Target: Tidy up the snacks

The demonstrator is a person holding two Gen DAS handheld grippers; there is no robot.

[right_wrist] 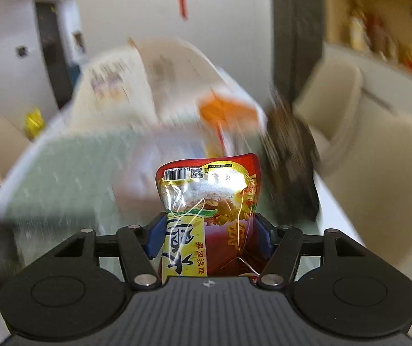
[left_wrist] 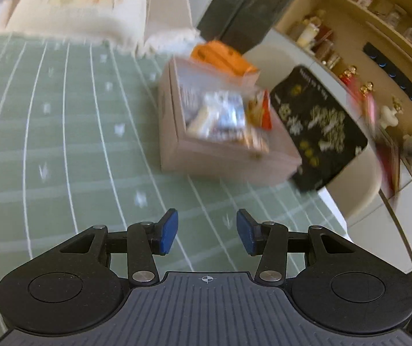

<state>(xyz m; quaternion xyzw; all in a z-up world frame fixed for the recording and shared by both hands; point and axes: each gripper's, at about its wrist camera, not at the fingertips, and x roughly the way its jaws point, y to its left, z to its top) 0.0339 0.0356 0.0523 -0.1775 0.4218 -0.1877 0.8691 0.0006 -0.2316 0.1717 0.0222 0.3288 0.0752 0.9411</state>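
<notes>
The right gripper (right_wrist: 209,238) points level across the desk (right_wrist: 62,178), jaws clamped on a red-and-yellow snack bag (right_wrist: 209,201) standing upright. The left gripper (left_wrist: 207,232) tilts down over the desk, jaws apart and bare, short of the snack-filled box (left_wrist: 220,155).

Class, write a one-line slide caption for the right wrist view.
Right gripper clamps a red-and-yellow snack packet above the green tablecloth, background motion-blurred.
</notes>
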